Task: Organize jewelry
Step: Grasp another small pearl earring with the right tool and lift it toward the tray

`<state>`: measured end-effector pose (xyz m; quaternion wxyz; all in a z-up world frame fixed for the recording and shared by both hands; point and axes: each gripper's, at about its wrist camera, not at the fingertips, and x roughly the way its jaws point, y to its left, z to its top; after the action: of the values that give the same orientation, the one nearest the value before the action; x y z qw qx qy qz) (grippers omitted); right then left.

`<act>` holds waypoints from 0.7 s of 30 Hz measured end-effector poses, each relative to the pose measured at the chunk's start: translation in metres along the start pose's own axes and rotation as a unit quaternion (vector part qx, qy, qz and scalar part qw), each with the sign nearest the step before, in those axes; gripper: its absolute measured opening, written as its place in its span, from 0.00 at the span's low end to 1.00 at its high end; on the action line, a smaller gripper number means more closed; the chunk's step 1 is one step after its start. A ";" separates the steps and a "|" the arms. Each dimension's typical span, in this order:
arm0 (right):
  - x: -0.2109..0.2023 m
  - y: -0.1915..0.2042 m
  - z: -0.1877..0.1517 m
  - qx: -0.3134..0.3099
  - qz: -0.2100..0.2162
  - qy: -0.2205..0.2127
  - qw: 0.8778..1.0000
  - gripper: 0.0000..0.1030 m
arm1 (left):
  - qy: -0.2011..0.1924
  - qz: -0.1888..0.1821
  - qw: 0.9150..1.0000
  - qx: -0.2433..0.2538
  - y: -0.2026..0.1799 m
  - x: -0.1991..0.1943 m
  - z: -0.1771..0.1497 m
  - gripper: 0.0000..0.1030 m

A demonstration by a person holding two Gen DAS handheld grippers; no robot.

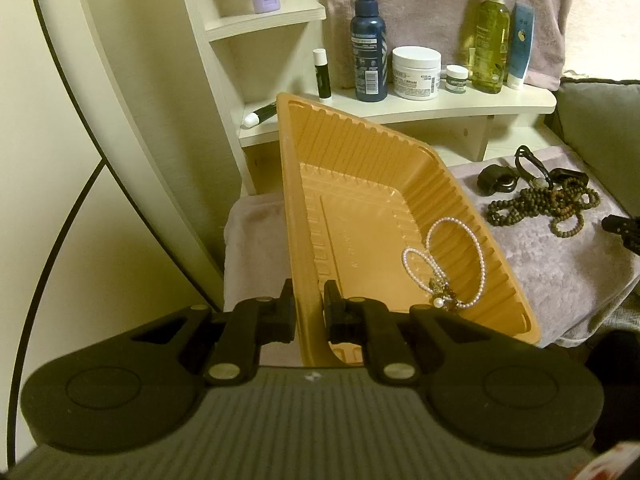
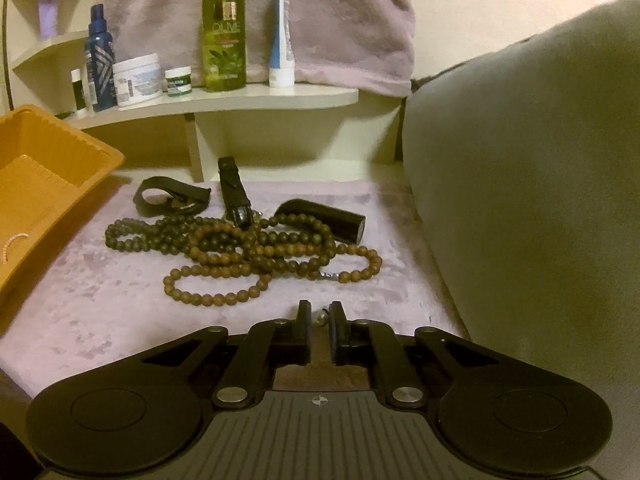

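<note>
One green bottle [image 2: 223,28] — "OLIVE"

A cream shelf unit [image 1: 400,110] carries toiletry bottles [image 2: 224,28] against a pale wall. A mauve towel [image 2: 340,20] hangs behind; a grey-green cushion [image 2: 540,160] stands alongside.

The green bottle [image 2: 224,28], standing on the shelf [image 2: 280,98], is showing the word "OLIVE"; other labels are staying unreadable.

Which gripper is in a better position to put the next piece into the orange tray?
The right gripper: it is nearly closed on a small shiny piece near the brown beads. The left gripper is busy, clamped on the orange tray.
</note>
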<state>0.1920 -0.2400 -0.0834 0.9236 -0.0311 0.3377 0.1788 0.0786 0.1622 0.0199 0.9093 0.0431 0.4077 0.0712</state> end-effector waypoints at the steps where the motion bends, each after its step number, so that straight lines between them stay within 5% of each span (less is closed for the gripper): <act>1: -0.003 0.002 0.002 -0.003 0.002 -0.004 1.000 0.08 | 0.000 0.000 1.000 -0.001 0.000 0.000 0.000 0.11; 8: -0.023 0.030 0.025 -0.023 0.043 -0.036 0.998 0.08 | -0.001 -0.002 1.000 0.000 0.000 -0.001 0.000 0.12; 21: -0.027 0.138 0.053 -0.079 0.201 -0.048 0.975 0.08 | -0.002 -0.004 1.000 0.000 0.000 -0.001 0.001 0.12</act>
<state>0.1568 -0.1098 -0.0164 0.8784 -0.0267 0.2774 0.3881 0.0784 0.1622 0.0211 0.9106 0.0418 0.4056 0.0672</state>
